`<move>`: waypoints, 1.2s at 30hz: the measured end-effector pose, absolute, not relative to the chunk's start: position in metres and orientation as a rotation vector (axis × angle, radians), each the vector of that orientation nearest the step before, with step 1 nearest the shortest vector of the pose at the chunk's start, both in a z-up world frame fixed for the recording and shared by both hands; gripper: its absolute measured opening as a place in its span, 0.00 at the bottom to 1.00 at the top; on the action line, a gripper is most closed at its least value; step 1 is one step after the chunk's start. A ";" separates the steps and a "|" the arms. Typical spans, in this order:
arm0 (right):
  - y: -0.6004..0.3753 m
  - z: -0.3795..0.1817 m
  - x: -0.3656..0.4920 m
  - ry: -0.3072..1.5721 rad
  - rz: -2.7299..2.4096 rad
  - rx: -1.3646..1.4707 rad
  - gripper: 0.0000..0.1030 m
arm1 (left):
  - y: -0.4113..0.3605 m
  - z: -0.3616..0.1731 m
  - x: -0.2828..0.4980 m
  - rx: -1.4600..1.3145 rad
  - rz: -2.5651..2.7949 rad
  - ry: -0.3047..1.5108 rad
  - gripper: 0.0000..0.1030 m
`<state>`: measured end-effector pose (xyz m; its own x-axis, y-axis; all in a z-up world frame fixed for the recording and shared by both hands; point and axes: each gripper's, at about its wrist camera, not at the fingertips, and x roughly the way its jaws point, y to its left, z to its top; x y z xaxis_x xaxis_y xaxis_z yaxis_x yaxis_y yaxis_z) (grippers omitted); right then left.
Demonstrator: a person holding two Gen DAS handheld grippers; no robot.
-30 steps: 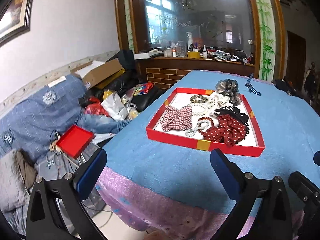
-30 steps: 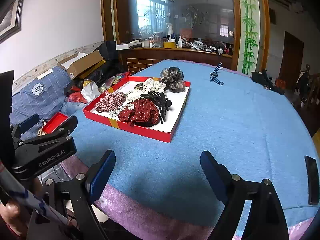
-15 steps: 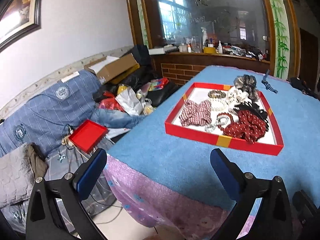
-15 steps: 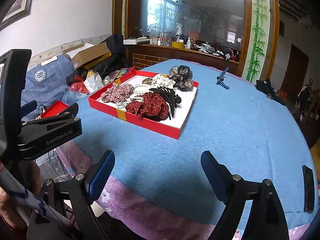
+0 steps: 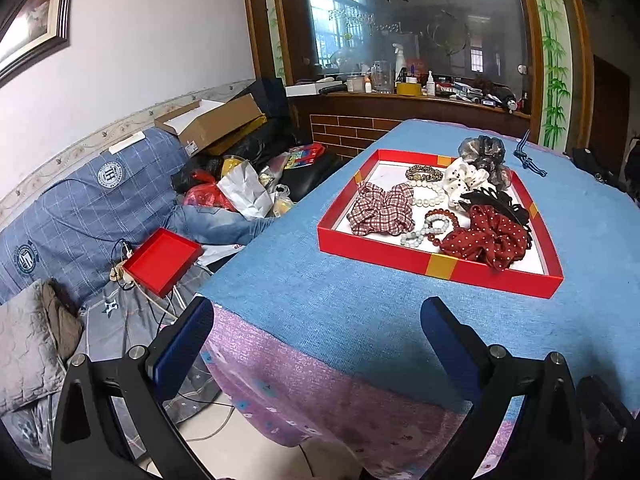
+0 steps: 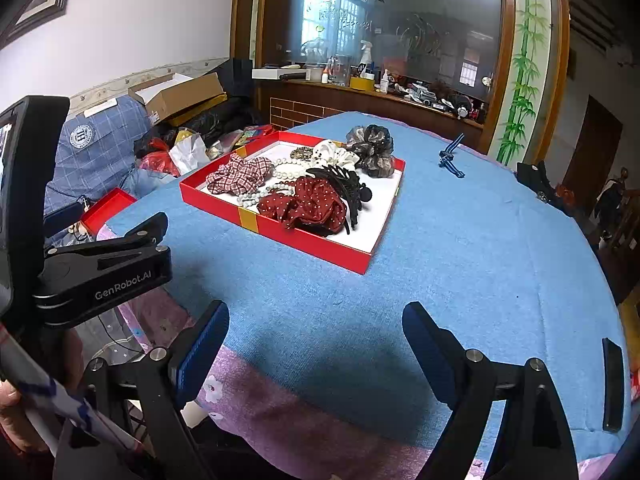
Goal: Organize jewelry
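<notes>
A shallow red tray point(image 5: 496, 277) point(image 6: 316, 242) lies on the blue tablecloth. It holds a plaid scrunchie point(image 5: 380, 210) point(image 6: 238, 176), a red dotted scrunchie point(image 5: 486, 238) point(image 6: 306, 202), a black claw clip point(image 5: 498, 202) point(image 6: 348, 186), a white scrunchie point(image 5: 466, 178), a grey scrunchie point(image 6: 372, 148) and bead bracelets point(image 5: 430, 224). My left gripper point(image 5: 318, 318) stands open at the table's near left corner, well short of the tray, with nothing between its fingers. Over the near edge my right gripper point(image 6: 316, 322) is open too, and empty.
A blue striped cord point(image 5: 530, 160) point(image 6: 450, 158) lies on the cloth beyond the tray. A second red box point(image 5: 162, 260) sits on the cluttered sofa at the left. A dark flat object point(image 6: 612, 384) lies at the table's right edge. The left gripper's body point(image 6: 100, 272) shows at left.
Both views have swung so the tray sits further right in the left wrist view and slightly lower and nearer in the right wrist view. Jaws stay wide. Nothing on the table moved.
</notes>
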<state>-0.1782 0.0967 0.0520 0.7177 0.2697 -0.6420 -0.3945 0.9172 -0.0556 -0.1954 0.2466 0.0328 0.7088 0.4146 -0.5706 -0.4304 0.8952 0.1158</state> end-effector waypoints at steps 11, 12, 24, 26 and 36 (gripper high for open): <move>0.095 0.049 -0.175 0.697 0.342 -0.187 0.89 | 0.243 0.033 -0.194 -0.019 0.483 0.624 1.00; 0.095 0.049 -0.175 0.698 0.340 -0.187 0.89 | 0.243 0.033 -0.194 -0.018 0.483 0.625 1.00; 0.094 0.047 -0.172 0.711 0.320 -0.194 0.89 | 0.242 0.033 -0.195 -0.011 0.497 0.626 1.00; 0.094 0.047 -0.172 0.710 0.319 -0.195 0.89 | 0.242 0.033 -0.195 -0.011 0.497 0.626 1.00; 0.094 0.046 -0.170 0.713 0.308 -0.202 0.89 | 0.242 0.033 -0.195 -0.010 0.498 0.627 1.00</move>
<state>-0.1701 0.0941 0.0455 0.7144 0.2079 -0.6681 -0.3440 0.9358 -0.0766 -0.1946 0.2425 0.0326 0.6962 0.4437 -0.5643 -0.4495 0.8824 0.1391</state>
